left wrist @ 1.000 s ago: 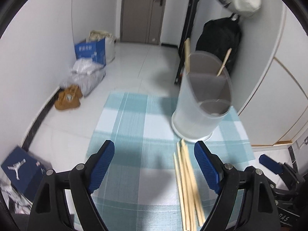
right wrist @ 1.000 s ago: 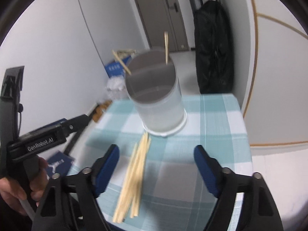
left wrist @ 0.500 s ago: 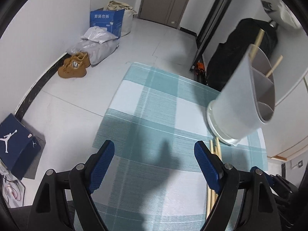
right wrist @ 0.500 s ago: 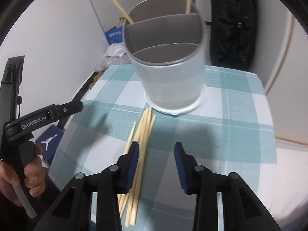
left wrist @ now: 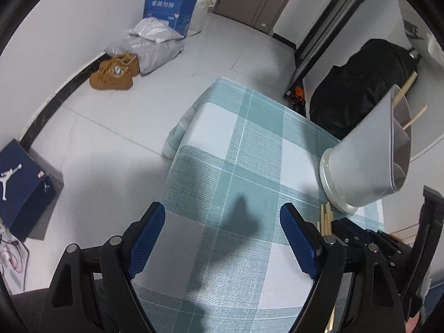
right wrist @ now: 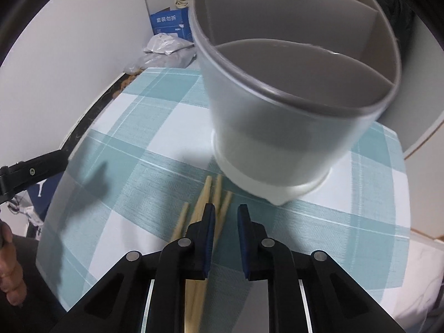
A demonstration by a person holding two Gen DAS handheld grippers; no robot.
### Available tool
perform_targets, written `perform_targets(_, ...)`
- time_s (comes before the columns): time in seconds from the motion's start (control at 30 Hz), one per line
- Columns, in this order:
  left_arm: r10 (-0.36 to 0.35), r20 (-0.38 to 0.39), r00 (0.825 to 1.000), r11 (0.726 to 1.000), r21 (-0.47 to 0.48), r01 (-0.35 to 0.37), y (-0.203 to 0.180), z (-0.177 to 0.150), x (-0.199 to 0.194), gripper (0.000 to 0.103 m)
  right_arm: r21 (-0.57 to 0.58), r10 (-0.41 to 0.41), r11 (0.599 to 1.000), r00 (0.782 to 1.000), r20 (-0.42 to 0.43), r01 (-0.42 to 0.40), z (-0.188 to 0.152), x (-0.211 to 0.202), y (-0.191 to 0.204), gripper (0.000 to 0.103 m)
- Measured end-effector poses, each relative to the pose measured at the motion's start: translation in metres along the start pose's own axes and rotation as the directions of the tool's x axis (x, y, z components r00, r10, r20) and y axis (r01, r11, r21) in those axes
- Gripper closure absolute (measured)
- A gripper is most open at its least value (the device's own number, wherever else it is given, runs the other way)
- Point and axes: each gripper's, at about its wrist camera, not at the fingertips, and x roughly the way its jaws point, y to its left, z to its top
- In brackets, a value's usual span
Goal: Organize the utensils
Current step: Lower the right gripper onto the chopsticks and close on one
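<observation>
So this is the pick-up step for the loose chopsticks [right wrist: 206, 202]. A small bunch of them lies on the counter [right wrist: 155, 138] (checked teal cloth over it), tips just in front of the base of the grey utensil holder [right wrist: 277, 127]. The holder stands upright, split into compartments, and a couple of chopsticks already poke out of the far ones.

The right hand-held gripper [right wrist: 226, 216] is low over that bunch and its jaws have just been closing: they're down to a narrow gap now. One chopstick seems to run up between the pads, though the view is blurry there and I can't honestly say the pads are pressing on it. The rest of the bunch sits just to the left of the left pad.

The left hand-held gripper [left wrist: 222, 236] is spread wide over bare cloth with nothing between its jaws, off to the left of the bunch. Basically idle.

Next move, I'd guess: finish the pinch on a single stick, check it's really caught, lift it clear of its neighbours so they don't get dragged along, then tip it upright and drop it into the compartment that already has chopsticks. The holder looks light, so bumping the rim could shove it.
</observation>
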Motion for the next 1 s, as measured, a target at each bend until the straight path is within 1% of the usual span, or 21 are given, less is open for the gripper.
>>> perform_targets(0.07,-0.010,-0.011,1.000,1.000,-0.005,0.010,0.004,0.002,0.002,0.021,-0.013,-0.016,1.000,1.000,-0.023,0.016,0.001,0.004,0.005,0.088)
perform_targets(0.17,-0.019,-0.005,1.000,1.000,-0.016,0.019,0.007,0.002,-0.002,0.021,-0.052,-0.049,0.998,0.999,-0.020,0.048,0.002,0.005,0.013,0.090)
perform_targets(0.33,-0.030,-0.001,1.000,0.999,-0.013,0.030,0.008,0.002,-0.004,0.021,-0.063,-0.062,0.996,0.998,-0.020,0.060,0.005,0.009,0.018,0.090)
perform_targets(0.43,-0.036,-0.008,0.999,0.999,-0.016,0.036,0.010,0.002,-0.004,0.021,-0.084,-0.084,0.993,0.996,-0.031,0.081,0.011,0.015,0.024,0.090)
perform_targets(0.6,-0.023,-0.011,1.000,1.000,-0.008,0.023,0.010,0.002,-0.003,0.021,-0.051,-0.083,0.995,0.996,-0.022,0.082,0.013,0.015,0.023,0.096)
perform_targets(0.67,-0.015,-0.021,1.000,1.000,0.006,0.015,0.008,0.001,-0.001,0.021,-0.037,-0.074,0.997,0.997,0.000,0.074,0.010,0.008,0.019,0.100)
perform_targets(0.83,-0.004,-0.034,0.999,0.999,0.038,0.006,0.001,-0.003,0.003,0.021,0.008,-0.042,0.999,0.997,0.072,0.042,-0.001,-0.019,0.014,0.100)
perform_targets(0.9,-0.007,-0.045,0.999,0.998,0.063,0.010,-0.005,-0.006,0.005,0.021,0.036,-0.014,0.999,0.993,0.116,0.010,-0.008,-0.036,0.008,0.100)
perform_targets(0.97,-0.014,-0.062,0.998,0.996,0.089,0.019,-0.014,-0.009,0.008,0.021,0.055,0.004,0.998,0.990,0.144,-0.012,-0.012,-0.048,0.003,0.100)
perform_targets(1.0,-0.020,-0.069,0.997,0.994,0.109,0.027,-0.020,-0.011,0.009,0.021,0.069,0.026,0.997,0.986,0.162,-0.037,-0.014,-0.054,0.000,0.100)
